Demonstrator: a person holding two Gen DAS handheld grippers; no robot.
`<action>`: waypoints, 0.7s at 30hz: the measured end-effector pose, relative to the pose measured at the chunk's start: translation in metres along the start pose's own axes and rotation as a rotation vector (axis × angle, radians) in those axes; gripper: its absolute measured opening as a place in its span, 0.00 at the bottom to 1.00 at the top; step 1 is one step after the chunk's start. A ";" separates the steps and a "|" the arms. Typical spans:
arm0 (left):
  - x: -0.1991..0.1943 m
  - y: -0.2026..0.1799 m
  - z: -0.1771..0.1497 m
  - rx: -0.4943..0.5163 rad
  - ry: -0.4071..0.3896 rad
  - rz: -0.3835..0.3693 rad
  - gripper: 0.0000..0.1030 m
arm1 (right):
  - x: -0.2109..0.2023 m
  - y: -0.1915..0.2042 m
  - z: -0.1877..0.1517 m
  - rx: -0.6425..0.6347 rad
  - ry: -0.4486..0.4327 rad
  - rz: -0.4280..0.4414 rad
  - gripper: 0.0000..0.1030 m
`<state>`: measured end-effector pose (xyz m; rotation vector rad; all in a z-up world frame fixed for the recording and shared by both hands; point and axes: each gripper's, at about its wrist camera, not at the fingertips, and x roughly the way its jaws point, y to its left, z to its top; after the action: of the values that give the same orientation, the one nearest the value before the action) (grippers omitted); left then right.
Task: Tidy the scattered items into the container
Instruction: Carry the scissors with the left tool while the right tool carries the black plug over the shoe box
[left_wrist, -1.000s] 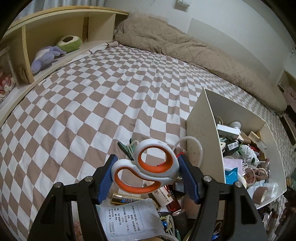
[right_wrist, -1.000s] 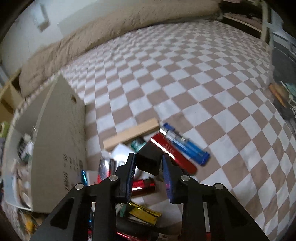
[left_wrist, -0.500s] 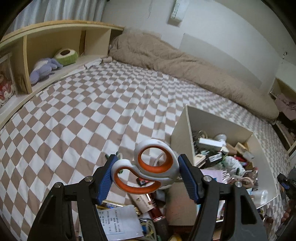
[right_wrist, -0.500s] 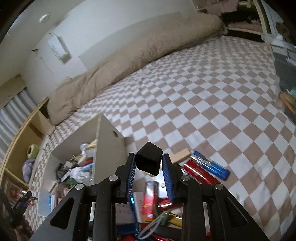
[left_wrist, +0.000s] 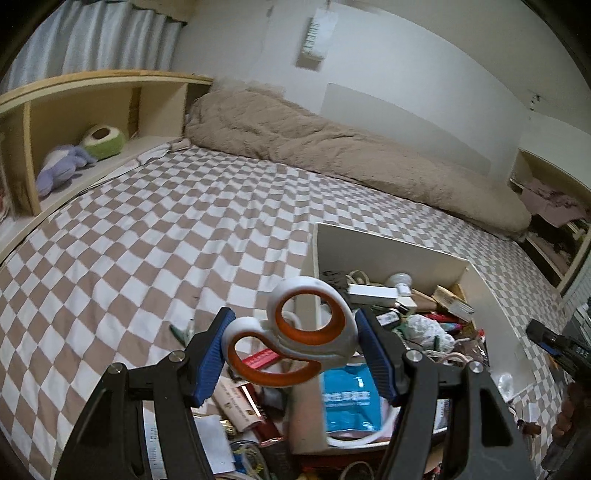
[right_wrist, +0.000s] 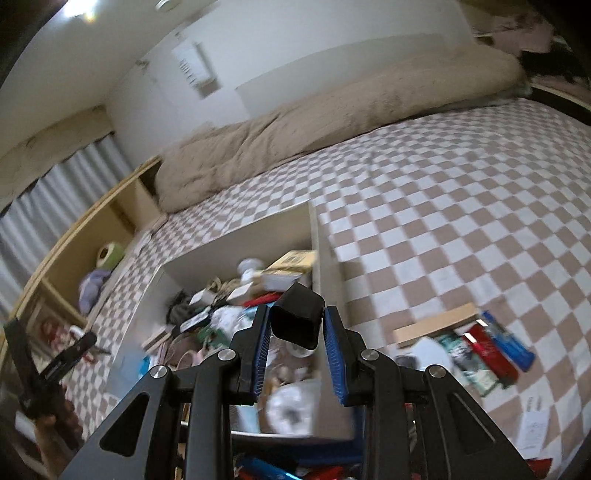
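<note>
Left wrist view: our left claw (left_wrist: 293, 350) is clamped on the white and orange handles of a pair of scissors (left_wrist: 295, 334), which we hold in the air over the near left corner of the open white box (left_wrist: 391, 254). That container sits on the checkered bed sheet (left_wrist: 147, 243) and is already crowded with small things, among them a blue packet (left_wrist: 349, 397) just under the scissors. More clutter lies on the sheet beside the box's left wall, including a red and white carton (left_wrist: 243, 397) and a printed paper slip (left_wrist: 214, 439). A rumpled beige duvet (left_wrist: 332, 147) runs along the far wall, and a purple plush toy (left_wrist: 61, 168) lies on the wooden shelf (left_wrist: 92, 79) at the left.

From the right wrist camera, our right claw (right_wrist: 297, 341) is closed on a small black rectangular cap (right_wrist: 297, 319), held above the box's right wall (right_wrist: 325, 266), with the piled contents to its left. On the sheet to the right lie a wooden block (right_wrist: 436, 325), a red pouch (right_wrist: 484, 352) and a blue pouch (right_wrist: 511, 349), side by side and touching
</note>
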<state>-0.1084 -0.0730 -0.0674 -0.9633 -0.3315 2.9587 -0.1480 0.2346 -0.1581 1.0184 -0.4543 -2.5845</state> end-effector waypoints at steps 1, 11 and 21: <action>0.000 -0.003 -0.001 0.008 0.001 -0.007 0.65 | 0.003 0.004 -0.001 -0.012 0.008 0.004 0.29; 0.006 -0.029 -0.010 0.058 0.018 -0.054 0.65 | 0.026 0.032 -0.010 -0.129 0.087 0.030 0.29; 0.010 -0.044 -0.011 0.073 0.033 -0.103 0.65 | 0.054 0.058 -0.020 -0.276 0.176 -0.054 0.29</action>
<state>-0.1125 -0.0272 -0.0725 -0.9552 -0.2617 2.8382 -0.1611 0.1572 -0.1811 1.1558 -0.0252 -2.4848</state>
